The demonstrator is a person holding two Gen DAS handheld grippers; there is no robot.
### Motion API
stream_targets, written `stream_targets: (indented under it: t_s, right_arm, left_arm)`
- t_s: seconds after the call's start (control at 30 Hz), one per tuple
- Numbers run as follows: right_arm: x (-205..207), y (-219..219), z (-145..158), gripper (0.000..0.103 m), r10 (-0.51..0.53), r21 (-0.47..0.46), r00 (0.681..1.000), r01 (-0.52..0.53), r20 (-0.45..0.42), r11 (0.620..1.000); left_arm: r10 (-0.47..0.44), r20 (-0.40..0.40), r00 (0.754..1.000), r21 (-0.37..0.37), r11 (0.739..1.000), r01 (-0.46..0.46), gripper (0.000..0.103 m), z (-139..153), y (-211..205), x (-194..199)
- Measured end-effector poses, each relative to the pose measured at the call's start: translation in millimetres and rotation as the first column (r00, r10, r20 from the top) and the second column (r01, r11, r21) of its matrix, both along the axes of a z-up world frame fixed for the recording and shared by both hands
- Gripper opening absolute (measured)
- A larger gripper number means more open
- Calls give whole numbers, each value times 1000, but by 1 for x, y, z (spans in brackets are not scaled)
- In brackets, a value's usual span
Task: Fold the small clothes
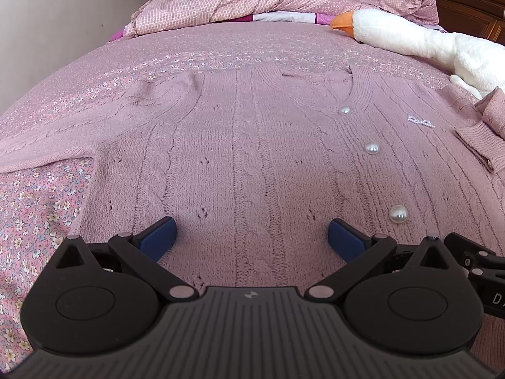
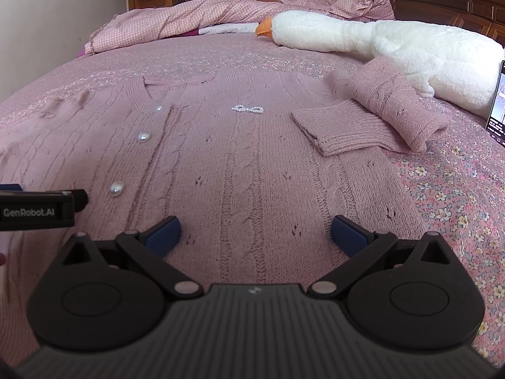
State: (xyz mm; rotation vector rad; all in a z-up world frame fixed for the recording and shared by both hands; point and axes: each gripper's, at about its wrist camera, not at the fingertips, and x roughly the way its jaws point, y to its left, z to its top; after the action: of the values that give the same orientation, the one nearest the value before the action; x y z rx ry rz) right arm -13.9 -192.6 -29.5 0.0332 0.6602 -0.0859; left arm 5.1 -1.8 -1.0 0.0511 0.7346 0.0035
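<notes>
A pink cable-knit cardigan with pearl buttons lies flat, front up, on the bed. Its left sleeve stretches out to the left. In the right wrist view the same cardigan shows its right sleeve folded inward over the body, cuff lying on the knit. A small pearl bow sits on the chest. My left gripper hovers open over the hem, nothing between its blue pads. My right gripper is also open over the hem's right part, empty.
The floral bedspread shows beside the cardigan. A white plush goose lies at the back right, and a rumpled checked quilt lies along the far edge. A phone screen stands at the right. The left gripper's body pokes in at left.
</notes>
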Motion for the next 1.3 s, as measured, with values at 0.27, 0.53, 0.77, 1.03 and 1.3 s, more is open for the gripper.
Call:
stream_targets:
  t_s: [0.27,0.53,0.77,1.03,1.3]
  right_arm:
    - [0,0,0,103,0,0,1000,0,1,1000]
    - [0,0,0,103,0,-1,1000,0,1,1000]
    - [0,0,-1,103,0,0,1000,0,2,1000]
    - [1,0,1,103,2,1,1000,-2,-1,1000]
    - [1,0,1,103,10,3,1000,-10,1,1000]
  left_arm:
    - [0,0,1000,0,1000,0,103,0,0,0]
    - [0,0,1000,0,1000,0,103,0,0,0]
    - [4,-5,1000,-7,1000,-4,103,1,1,-1]
    - [5,-11,1000,-9,1000,-5,103,2,0,2]
    - [4,-24,1000,-10,1000,-4,103,2,0,4]
